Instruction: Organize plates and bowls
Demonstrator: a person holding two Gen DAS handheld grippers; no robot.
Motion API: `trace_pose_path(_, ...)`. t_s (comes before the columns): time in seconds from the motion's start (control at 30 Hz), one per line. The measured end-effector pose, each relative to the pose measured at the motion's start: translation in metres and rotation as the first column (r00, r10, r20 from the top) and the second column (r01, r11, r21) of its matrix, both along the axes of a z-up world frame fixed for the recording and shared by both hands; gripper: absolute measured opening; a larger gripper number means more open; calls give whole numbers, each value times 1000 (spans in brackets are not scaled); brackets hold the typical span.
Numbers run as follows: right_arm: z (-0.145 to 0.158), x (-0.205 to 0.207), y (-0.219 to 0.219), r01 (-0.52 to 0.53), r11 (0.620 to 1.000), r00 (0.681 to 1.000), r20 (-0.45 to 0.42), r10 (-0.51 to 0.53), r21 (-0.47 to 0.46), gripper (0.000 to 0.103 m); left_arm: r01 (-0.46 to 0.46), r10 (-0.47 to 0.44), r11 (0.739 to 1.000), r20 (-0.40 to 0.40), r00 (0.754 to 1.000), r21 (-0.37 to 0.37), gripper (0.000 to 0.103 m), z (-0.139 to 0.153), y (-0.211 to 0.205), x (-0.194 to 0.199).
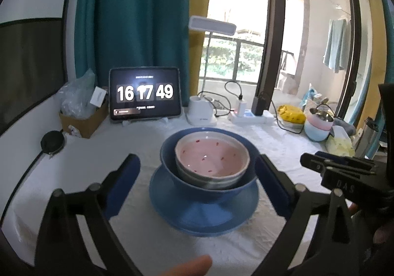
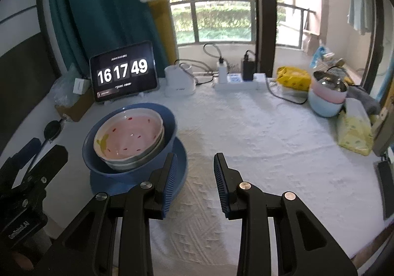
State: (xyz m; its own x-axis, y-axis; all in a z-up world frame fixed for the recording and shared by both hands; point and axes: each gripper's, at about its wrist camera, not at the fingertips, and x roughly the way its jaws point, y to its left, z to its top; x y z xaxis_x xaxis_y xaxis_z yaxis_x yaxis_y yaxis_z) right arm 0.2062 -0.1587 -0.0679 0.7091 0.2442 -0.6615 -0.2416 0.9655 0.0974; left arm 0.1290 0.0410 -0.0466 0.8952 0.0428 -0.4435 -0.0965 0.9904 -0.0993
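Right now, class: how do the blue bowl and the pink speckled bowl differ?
The blue bowl is plain dark blue; the pink speckled bowl is pale pink with red flecks. The blue bowl is wider and sits on the blue plate; the pink speckled bowl nests inside it on a grey bowl. Both stand upright, and no claw touches either.

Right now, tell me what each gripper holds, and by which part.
Nothing. The left gripper is open around the blue bowl without gripping it; the right gripper is open over the tablecloth.

Blue plate (image 1: 204,217); blue bowl (image 1: 187,185); pink bowl (image 1: 211,157), red flecks; white tablecloth (image 2: 258,133).
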Motion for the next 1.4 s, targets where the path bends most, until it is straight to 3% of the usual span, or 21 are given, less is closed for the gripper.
trace_pose_path(0.2, 10, -16, -17, 39, 999, 998, 57, -39, -1, 34, 26, -26, 1000, 38, 999, -6, 96, 9, -10, -14)
trace_pose_path(0.3, 15, -25, -27, 51, 999, 995, 79, -52, 12, 44, 30, -30, 1000, 32, 999, 7, 96, 12, -17, -18)
trace_pose_path(0.53, 29, -43, -43, 84, 996, 987, 133, -86, 23, 56, 58, -60, 997, 39, 997, 45, 96, 22, -35, -29)
trace_pose_path(0.97, 45, -77, -70, 116, 992, 965, 230, -125, 50, 65, 58, -71, 990, 90, 993, 131, 97, 36, -60, -51)
trace_pose_path(1.4, 61, -116, -88, 153, 987, 937, 309, -161, 50, 68, 101, -117, 990, 167, 979, 103, 97, 52, -65, -82)
